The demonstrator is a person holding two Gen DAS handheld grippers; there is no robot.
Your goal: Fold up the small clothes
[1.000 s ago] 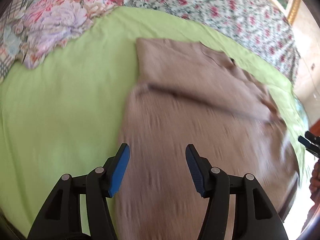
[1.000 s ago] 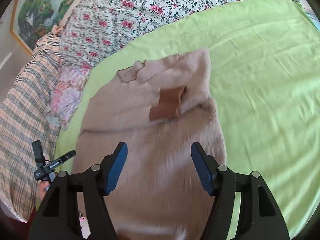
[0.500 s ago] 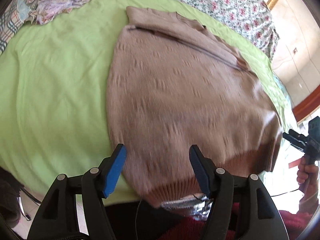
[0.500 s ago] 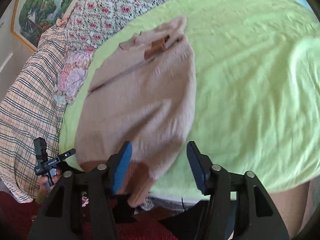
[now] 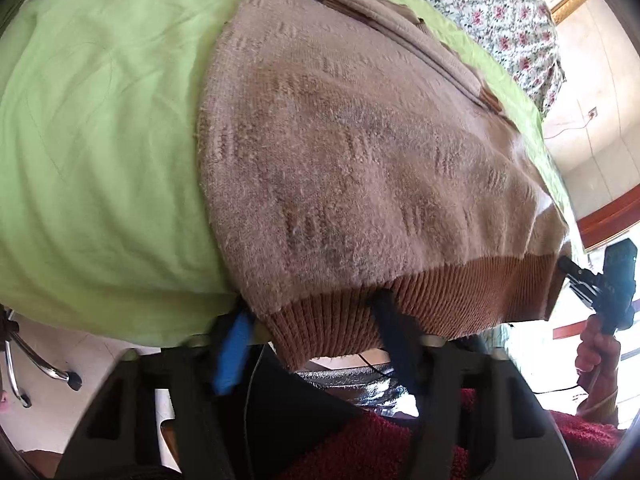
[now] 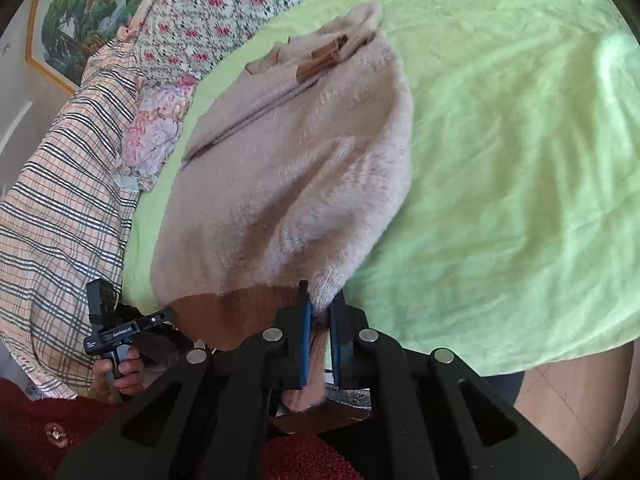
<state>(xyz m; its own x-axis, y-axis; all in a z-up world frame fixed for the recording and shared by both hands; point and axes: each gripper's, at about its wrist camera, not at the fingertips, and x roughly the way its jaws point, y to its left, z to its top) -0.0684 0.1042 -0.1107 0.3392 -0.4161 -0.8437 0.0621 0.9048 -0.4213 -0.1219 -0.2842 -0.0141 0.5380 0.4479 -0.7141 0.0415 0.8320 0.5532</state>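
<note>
A beige knit sweater [image 5: 340, 140] lies flat on the green sheet, its brown ribbed hem [image 5: 460, 288] hanging over the near edge of the bed. My left gripper [image 5: 312, 312] straddles the hem's left corner. Its jaws are closing with the ribbing between them, and the blue pad [image 5: 234, 348] still stands clear of the cloth. In the right wrist view the sweater [image 6: 288, 168] runs away from me, with my right gripper [image 6: 320, 320] shut on the hem's right corner. Each view shows the other gripper at its side: the right gripper [image 5: 600, 292] and the left gripper [image 6: 112, 328].
The green sheet [image 6: 500, 160] covers the bed, with a floral quilt [image 6: 208, 12] at the far end and a plaid blanket [image 6: 60, 200] on the left. A chair base [image 5: 24, 360] stands on the floor at lower left. A person's red clothing [image 6: 24, 420] is close below.
Both grippers drew back from over the sweater's body to its near hem. The right jaws closed on the hem corner. The left jaws narrowed around the other corner.
</note>
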